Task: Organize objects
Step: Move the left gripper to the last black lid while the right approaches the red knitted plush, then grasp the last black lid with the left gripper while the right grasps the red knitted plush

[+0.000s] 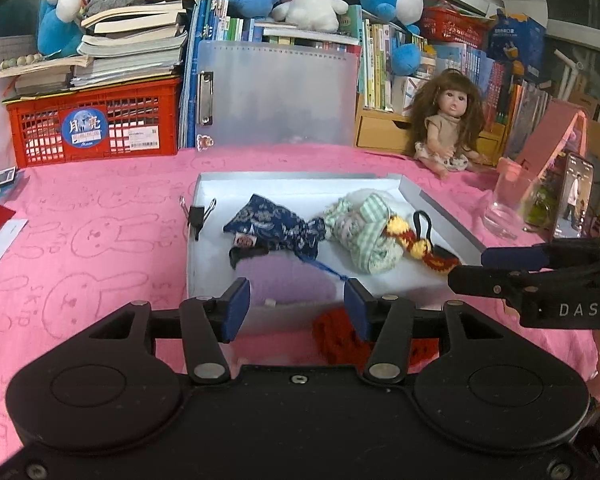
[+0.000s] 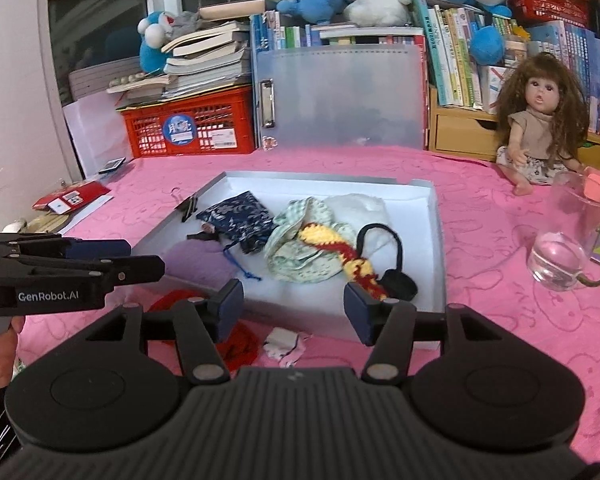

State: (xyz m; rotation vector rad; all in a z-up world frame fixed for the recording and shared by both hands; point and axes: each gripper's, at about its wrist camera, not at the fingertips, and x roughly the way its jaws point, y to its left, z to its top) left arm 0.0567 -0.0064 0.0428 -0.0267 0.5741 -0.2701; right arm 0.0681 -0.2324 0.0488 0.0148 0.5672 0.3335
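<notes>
My left gripper (image 1: 296,308) and right gripper (image 2: 294,308) both gape, holding nothing. The red knitted piece (image 2: 242,342) lies on the pink cloth just near of the white tray (image 2: 440,240); I judge grabbing it comes next.
</notes>
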